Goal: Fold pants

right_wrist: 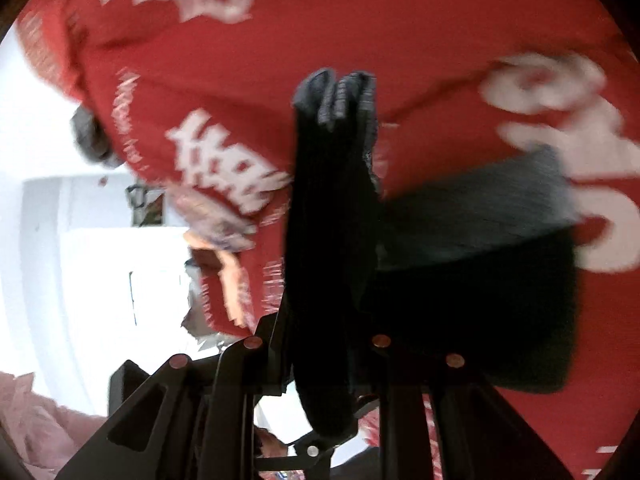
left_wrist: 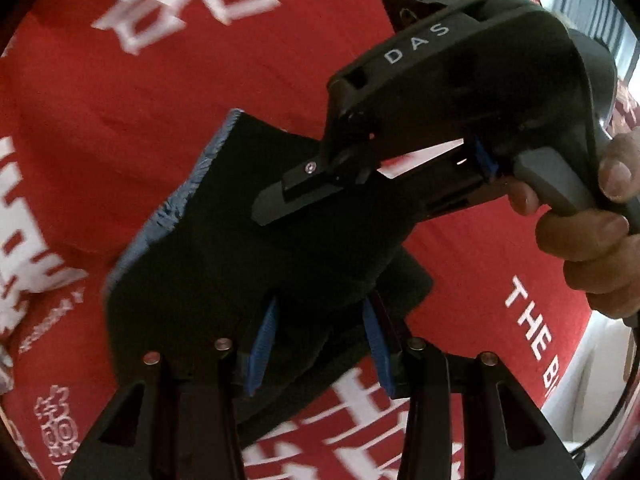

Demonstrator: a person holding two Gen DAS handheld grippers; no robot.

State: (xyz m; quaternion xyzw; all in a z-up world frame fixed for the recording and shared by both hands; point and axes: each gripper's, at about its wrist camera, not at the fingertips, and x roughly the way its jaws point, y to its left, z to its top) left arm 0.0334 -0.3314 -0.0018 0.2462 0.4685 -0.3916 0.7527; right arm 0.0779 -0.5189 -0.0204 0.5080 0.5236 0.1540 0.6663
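Note:
The dark pants (left_wrist: 224,240), with a blue-grey edge along the left, hang bunched over the red cloth. In the left wrist view my left gripper (left_wrist: 320,312) is shut on a fold of them, its blue pads on either side of the fabric. My right gripper (left_wrist: 296,196), held by a hand (left_wrist: 592,240), reaches in from the upper right and its fingertips pinch the pants' upper part. The right wrist view is blurred. There the pants (right_wrist: 332,180) run up between the fingers of my right gripper (right_wrist: 328,312) and flop to the right, hiding the pads.
A red cloth (left_wrist: 120,100) with large white lettering covers the surface under everything, and it is also seen as the red cloth (right_wrist: 400,20). A black cable (left_wrist: 624,392) trails at the right. White furniture (right_wrist: 80,240) and a pink fabric (right_wrist: 32,420) lie past the cloth's left edge.

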